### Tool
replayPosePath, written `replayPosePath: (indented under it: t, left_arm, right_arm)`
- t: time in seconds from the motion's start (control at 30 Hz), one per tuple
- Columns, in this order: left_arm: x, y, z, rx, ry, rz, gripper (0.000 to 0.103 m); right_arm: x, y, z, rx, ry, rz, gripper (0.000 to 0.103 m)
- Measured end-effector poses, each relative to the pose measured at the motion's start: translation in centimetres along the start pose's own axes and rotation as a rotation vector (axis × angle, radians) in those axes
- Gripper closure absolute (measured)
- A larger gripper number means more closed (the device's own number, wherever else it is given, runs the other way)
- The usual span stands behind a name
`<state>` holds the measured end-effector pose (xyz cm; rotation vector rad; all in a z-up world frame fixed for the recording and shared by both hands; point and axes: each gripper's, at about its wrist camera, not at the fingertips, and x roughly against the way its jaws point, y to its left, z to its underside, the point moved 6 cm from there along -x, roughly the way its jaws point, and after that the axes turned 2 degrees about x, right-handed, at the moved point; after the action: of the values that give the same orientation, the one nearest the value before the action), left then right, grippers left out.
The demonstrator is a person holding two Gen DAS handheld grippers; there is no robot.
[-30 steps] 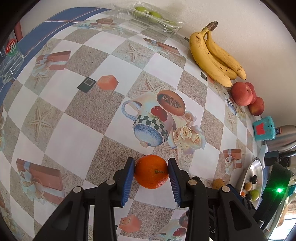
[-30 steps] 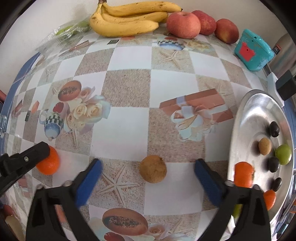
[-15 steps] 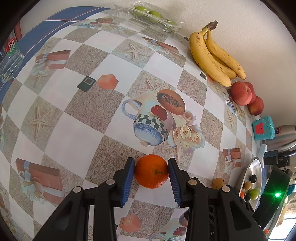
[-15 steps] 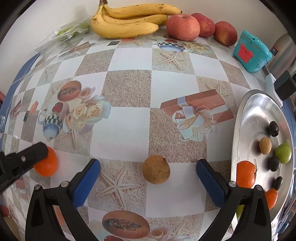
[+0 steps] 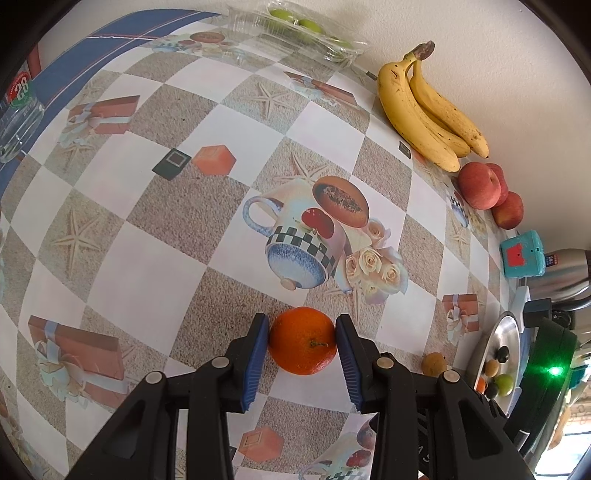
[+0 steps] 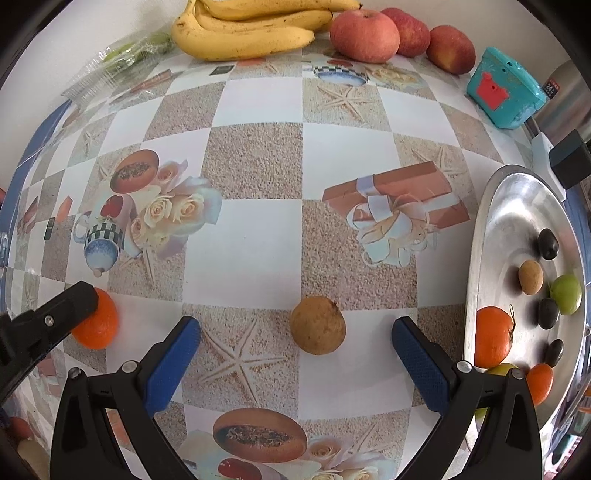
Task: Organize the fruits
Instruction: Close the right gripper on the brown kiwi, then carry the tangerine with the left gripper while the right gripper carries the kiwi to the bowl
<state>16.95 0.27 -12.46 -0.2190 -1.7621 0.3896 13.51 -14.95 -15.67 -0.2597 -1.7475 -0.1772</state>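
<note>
Bottle (image 5: 16, 110) shows only beside left claw (image 5: 302, 341) gripping orange (image 5: 302, 339).

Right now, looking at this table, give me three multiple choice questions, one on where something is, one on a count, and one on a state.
1. Where does the metal tray sit in the right wrist view?
A. right edge
B. left edge
C. by the bananas

2. How many apples lie by the wall?
A. one
B. three
C. five

3. The right gripper is:
A. shut on the brown fruit
B. holding an orange
C. open around the brown fruit

Answers: 1 A, tray at the right edge. 2 B, three red apples. 3 C, gaps beside both fingers.
</note>
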Motion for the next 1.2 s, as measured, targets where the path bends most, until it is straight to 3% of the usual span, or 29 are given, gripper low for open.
replayPosePath:
  t: [0.1, 0.17, 0.33, 0.43, 0.5, 0.57, 0.7, 0.77, 0.83, 0.97, 1.2]
  left_arm:
    - [-0.2, 0.2, 0.0, 0.010, 0.016, 0.007, 0.056]
    - [-0.5, 0.3, 0.2, 0.011, 0.035, 0.002, 0.042]
    - [-0.5, 0.2, 0.2, 0.013, 0.036, 0.010, 0.036]
    - [-0.5, 0.3, 0.2, 0.016, 0.040, 0.017, 0.035]
    - [-0.4, 0.3, 0.2, 0.015, 0.038, 0.019, 0.035]
    - [-0.3, 0.2, 0.2, 0.007, 0.034, 0.021, 0.035]
    - [-0.3, -0.3, 0.2, -0.014, 0.030, 0.030, 0.037]
    - [-0.3, -0.5, 0.3, -0.023, 0.029, 0.029, 0.047]
    - [-0.3, -0.5, 0.3, -0.027, 0.029, 0.026, 0.050]
    - [-0.2, -0.2, 0.1, -0.015, 0.023, 0.018, 0.061]
    - [0.7, -0.1, -0.1, 0.001, 0.003, 0.043, 0.062]
  right_arm:
    - [0.0, 0.0, 0.0, 0.006, -0.010, -0.001, 0.000]
    - [-0.1, 0.0, -0.1, 0.012, 0.000, -0.004, 0.000]
    - [-0.3, 0.2, -0.5, 0.026, -0.005, -0.004, 0.000]
    - [0.0, 0.1, -0.7, 0.020, -0.014, 0.001, 0.006]
    - [0.4, -0.1, -1.0, 0.019, -0.025, 0.002, 0.016]
    - [0.9, -0.2, -1.1, 0.023, -0.031, 0.002, 0.035]
    - [1.2, -0.3, -1.3, 0.031, -0.028, 0.000, 0.055]
    - [1.4, -0.3, -1.4, 0.034, -0.024, -0.001, 0.067]
    - [1.4, -0.4, -1.4, 0.037, -0.015, -0.001, 0.074]
    - [1.6, -0.5, -1.2, 0.034, -0.008, 0.001, 0.077]
    - [2.0, -1.0, -0.4, 0.028, 0.015, 0.000, 0.077]
